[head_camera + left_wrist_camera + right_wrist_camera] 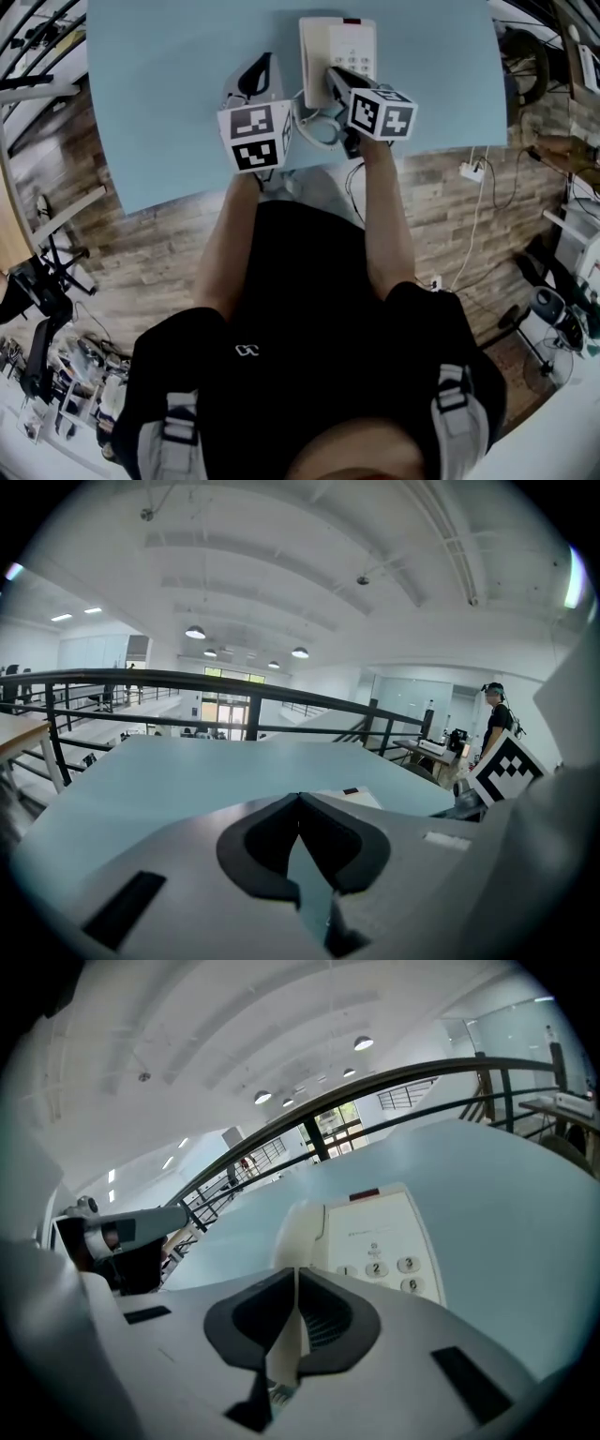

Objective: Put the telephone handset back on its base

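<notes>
- The telephone handset is seen lying lengthwise in the cradle on the left side of its base. The base is set against the far edge of the surface, a little right of the middle.
- The handset is judged to be seated already, so little of the task seems left.
- The right hand-held gripper is held over the near end of the handset with its jaws brought together. Nothing is seen pinched between them, and only a cream strip of the handset shows through the slit.
- The left hand-held gripper is kept aside, left of the base. Its jaws are closed on nothing.
- The handset is cream, smooth and rounded, matching the base.
- A coiled cord is looped by the near edge.
</notes>
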